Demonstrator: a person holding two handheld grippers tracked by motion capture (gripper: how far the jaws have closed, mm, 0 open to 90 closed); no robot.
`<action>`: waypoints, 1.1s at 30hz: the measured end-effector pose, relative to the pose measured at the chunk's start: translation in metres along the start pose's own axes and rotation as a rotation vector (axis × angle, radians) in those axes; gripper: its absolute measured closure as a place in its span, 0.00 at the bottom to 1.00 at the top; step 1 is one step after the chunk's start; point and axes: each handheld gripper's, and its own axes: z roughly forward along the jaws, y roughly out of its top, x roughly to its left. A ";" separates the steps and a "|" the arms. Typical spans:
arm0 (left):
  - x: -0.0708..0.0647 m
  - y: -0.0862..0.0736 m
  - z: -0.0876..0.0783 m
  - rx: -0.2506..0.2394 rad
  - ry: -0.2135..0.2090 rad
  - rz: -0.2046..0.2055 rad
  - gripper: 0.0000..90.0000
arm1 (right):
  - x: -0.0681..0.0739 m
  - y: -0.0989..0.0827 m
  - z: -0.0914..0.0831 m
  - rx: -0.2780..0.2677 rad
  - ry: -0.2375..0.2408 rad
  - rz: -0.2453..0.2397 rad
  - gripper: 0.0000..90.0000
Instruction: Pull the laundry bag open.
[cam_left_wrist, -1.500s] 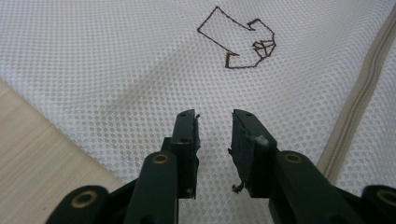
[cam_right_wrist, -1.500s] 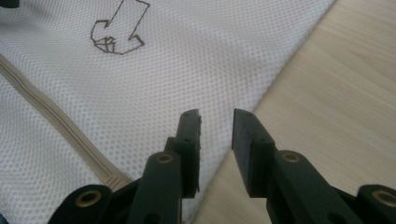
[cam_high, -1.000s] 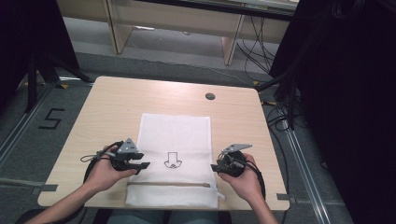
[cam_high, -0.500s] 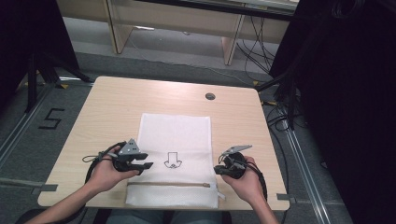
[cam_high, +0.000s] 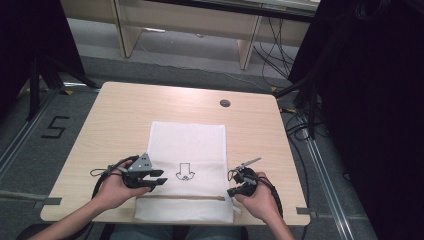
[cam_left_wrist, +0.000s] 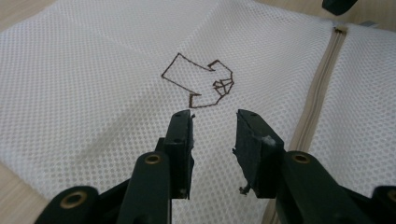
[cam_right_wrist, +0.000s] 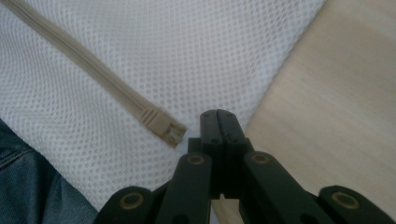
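1. Two hand-held grippers work on a white mesh laundry bag (cam_high: 189, 165) that lies flat on a wooden table (cam_high: 115, 115), its near edge hanging slightly over the person's side. In the high view, the left gripper (cam_high: 159, 181) rests on the bag's left edge and the right gripper (cam_high: 231, 192) sits at its right edge, at the end of the beige zipper (cam_high: 180, 198). The zipper looks closed along its whole length, so the opening, as far as can be judged, has not begun.

2. In the left gripper view, the left gripper (cam_left_wrist: 212, 135) hovers just over the mesh near a brown arrow drawing (cam_left_wrist: 198, 80). Its jaws stand partly apart, have just been closing, and nothing is between them.

3. In the right gripper view, the right gripper (cam_right_wrist: 218, 123) has its jaws fully together. The tips meet on the mesh just beside the zipper pull (cam_right_wrist: 161, 126), apparently not on it. Whether fabric is pinched cannot be told. Gripping the pull and drawing it along probably remains.
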 end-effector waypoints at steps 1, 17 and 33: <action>-0.001 0.001 0.001 0.004 0.001 0.003 0.73 | -0.001 0.000 0.002 -0.006 0.006 -0.013 1.00; -0.008 0.005 0.012 0.020 -0.036 0.034 0.70 | 0.002 -0.004 0.007 0.043 0.014 0.013 1.00; -0.036 0.024 0.046 0.054 -0.152 0.057 0.50 | 0.005 -0.003 0.017 0.058 0.005 0.002 1.00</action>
